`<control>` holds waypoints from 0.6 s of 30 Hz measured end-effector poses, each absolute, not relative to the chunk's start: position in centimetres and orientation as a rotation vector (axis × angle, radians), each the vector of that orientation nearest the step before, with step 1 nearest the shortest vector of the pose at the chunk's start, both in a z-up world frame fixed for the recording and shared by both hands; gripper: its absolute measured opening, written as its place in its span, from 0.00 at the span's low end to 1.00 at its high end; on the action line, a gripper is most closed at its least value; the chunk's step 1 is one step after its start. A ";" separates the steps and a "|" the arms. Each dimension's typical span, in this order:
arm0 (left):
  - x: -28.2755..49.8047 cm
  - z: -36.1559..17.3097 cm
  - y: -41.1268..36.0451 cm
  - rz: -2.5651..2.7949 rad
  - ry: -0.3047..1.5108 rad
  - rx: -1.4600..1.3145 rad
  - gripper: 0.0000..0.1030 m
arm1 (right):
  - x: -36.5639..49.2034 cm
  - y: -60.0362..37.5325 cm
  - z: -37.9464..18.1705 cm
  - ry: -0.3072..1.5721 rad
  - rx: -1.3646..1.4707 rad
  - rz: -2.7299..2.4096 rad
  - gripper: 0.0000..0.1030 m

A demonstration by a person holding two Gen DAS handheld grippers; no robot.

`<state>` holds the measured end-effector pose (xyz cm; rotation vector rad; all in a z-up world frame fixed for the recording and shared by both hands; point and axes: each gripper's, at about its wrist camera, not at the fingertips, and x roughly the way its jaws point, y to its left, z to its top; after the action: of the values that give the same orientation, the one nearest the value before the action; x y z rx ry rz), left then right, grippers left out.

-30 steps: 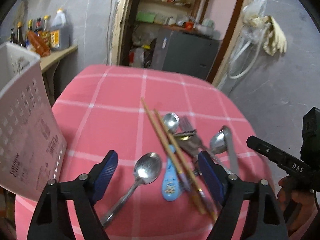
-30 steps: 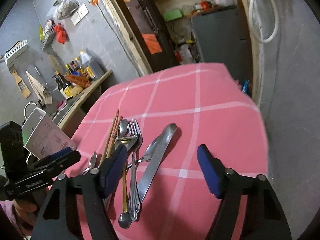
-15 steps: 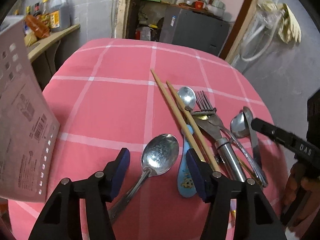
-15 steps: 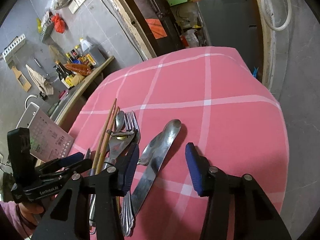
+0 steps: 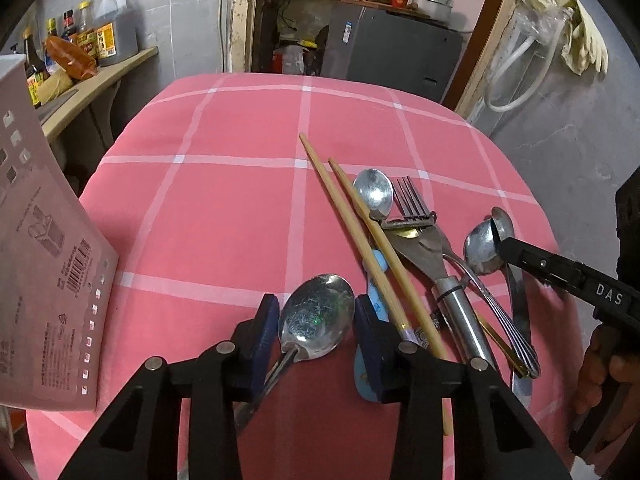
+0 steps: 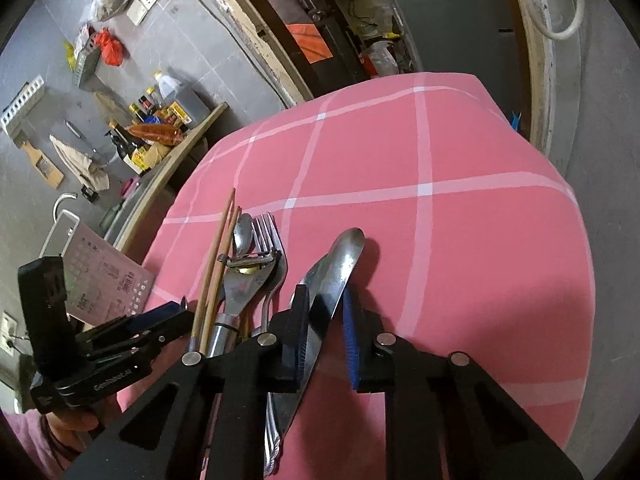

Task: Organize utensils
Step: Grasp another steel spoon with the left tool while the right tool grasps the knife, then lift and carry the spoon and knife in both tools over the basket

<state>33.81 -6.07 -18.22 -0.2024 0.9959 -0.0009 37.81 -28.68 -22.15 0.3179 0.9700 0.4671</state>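
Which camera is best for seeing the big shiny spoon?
The left wrist view. The big spoon fills the middle of it, bowl up on the pink tablecloth, between the pads of the left tool, which have just been closing. In the right wrist view the spoon is hidden behind the left tool.

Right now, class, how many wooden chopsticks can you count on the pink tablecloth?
2. One chopstick lies slanted left of the small spoon; the second chopstick lies close beside it on its right, over the blue-handled spoon. Their near ends pass behind the left gripper, so more could be hidden.
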 end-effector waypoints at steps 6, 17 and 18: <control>33.4 -18.1 -5.5 -0.041 1.008 -0.294 0.35 | 36.6 -29.6 -21.7 0.945 0.382 0.484 0.05; 31.9 -16.1 -6.5 -0.123 0.950 -0.300 0.35 | 33.8 -30.3 -19.4 0.858 0.408 0.495 0.02; 31.8 -15.9 -6.6 -0.129 0.943 -0.297 0.35 | 33.6 -30.3 -19.2 0.851 0.406 0.495 0.02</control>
<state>31.77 -6.58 -15.88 -0.2972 0.9432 -0.1289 33.60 -30.33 -19.25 0.4057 0.8514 0.4946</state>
